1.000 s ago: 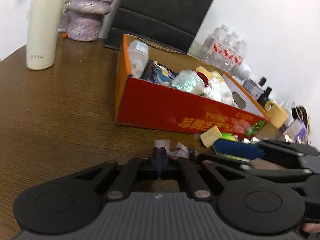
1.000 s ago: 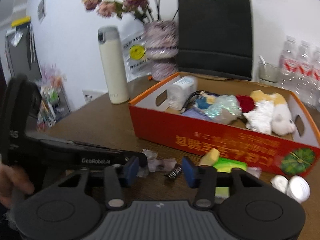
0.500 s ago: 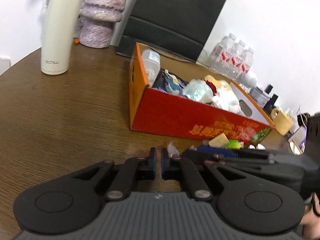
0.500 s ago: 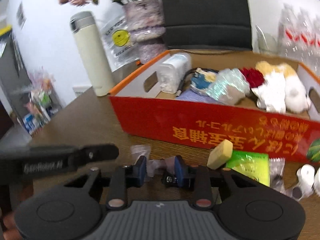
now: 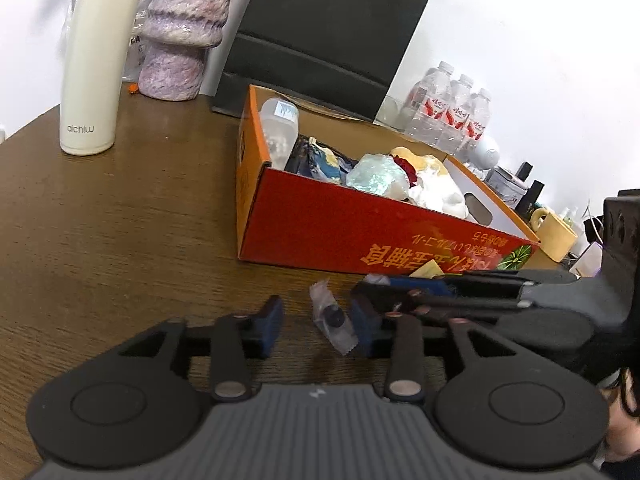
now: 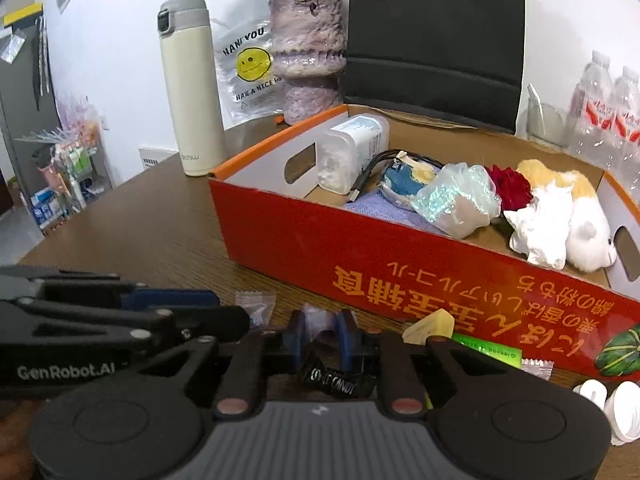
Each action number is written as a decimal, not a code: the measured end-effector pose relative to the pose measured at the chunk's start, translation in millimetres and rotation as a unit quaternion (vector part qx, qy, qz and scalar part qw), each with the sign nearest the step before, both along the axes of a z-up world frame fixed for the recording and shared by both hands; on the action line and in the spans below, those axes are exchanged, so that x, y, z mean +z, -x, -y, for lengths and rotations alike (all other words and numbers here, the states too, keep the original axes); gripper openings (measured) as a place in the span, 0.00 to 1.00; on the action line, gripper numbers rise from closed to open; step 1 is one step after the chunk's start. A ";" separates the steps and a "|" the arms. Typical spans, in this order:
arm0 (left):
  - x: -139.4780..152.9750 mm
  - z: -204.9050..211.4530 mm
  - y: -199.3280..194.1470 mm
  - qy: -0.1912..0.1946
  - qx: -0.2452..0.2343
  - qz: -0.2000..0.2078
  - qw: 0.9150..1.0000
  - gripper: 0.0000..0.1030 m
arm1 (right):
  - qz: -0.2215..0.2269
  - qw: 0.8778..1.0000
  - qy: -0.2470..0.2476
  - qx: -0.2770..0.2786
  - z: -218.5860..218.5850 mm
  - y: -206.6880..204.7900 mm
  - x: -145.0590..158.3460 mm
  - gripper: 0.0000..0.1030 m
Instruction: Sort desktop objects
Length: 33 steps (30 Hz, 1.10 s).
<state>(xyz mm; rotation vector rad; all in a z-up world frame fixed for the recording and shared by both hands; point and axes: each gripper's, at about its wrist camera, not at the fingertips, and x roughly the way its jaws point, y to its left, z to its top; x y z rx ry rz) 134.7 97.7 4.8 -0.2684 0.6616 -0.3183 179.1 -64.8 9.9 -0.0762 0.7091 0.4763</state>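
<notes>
A clear-wrapped dark candy (image 5: 330, 320) lies on the brown table between the fingers of my left gripper (image 5: 316, 320), nearer the right finger. Its jaws are opening and do not press on the candy. My right gripper (image 6: 320, 332) reaches in from the right, and its jaws are closing on a crumpled clear wrapper (image 6: 320, 320) that fills the gap between the blue pads. A black candy wrapper (image 6: 332, 380) lies just under it. The left gripper (image 6: 228, 312) shows at the left of the right wrist view, beside the small clear wrapper (image 6: 256, 304). Behind stands the red cardboard box (image 5: 360, 224), holding several items.
A yellow block (image 6: 430, 326), a green packet (image 6: 492, 350) and white caps (image 6: 616, 404) lie along the box's front. A cream flask (image 5: 90, 60), a purple vase (image 5: 180, 36), water bottles (image 5: 452, 116) and a yellow mug (image 5: 556, 236) stand around the box.
My left jaws were shut and have spread apart; a wrapped candy now lies between them. My right gripper moved in and its jaws narrowed onto a clear wrapper.
</notes>
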 end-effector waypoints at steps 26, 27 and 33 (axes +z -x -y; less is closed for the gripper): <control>47.7 59.9 110.9 -0.008 0.029 0.076 0.997 0.11 | 0.108 0.990 -0.074 -0.051 115.8 141.4 41.6 0.15; 49.3 65.4 120.6 -0.009 0.024 0.077 0.997 0.11 | 0.114 0.990 -0.071 -0.052 117.1 148.9 40.9 0.15; 56.3 82.9 157.1 -0.032 0.018 0.095 0.995 0.11 | 0.131 0.987 -0.062 -0.063 131.5 186.2 42.0 0.15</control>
